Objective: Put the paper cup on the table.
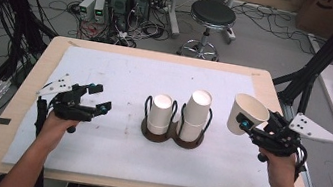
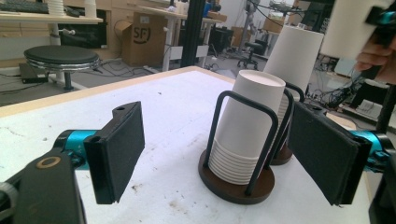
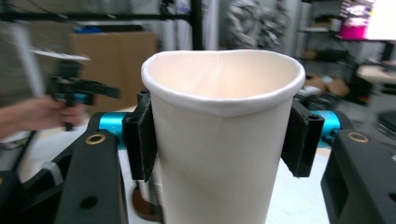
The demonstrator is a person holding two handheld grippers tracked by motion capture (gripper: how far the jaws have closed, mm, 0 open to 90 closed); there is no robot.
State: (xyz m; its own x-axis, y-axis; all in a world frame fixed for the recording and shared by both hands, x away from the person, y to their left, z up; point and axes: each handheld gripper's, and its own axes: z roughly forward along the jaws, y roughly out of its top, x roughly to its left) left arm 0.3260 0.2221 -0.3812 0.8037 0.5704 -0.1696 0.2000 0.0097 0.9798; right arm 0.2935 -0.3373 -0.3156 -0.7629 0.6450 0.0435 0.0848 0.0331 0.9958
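- Two stacks of white paper cups stand upside down, bases up, in a dark twin-ring cup holder at the middle of the white table mat: the shorter stack on the left ring, the taller stack on the right ring, each kept upright by black wire loops.
- One single paper cup is off the stacks, held in the air to the right of the holder and clear of the mat, mouth tilted up and toward the far side.
- Right gripper: its jaws are clamped on that cup's wall just under the rolled rim. In the right gripper view the rim is pressed out of round between the pads, so the wall is already yielding.
- Left gripper: jaws apart, nothing between them, hovering low over the mat left of the holder and pointed at the shorter stack.
- Handling judgement: the cup is very light, thin-walled and easily crushed; its smooth taper could slip downward out of a loose pinch.
- Grip judgement: the band below the rolled rim is the stiffest place to take hold; mid-wall would buckle. Light pressure only.
- Nested cups may cling together, so the holder may need steadying during any pull.
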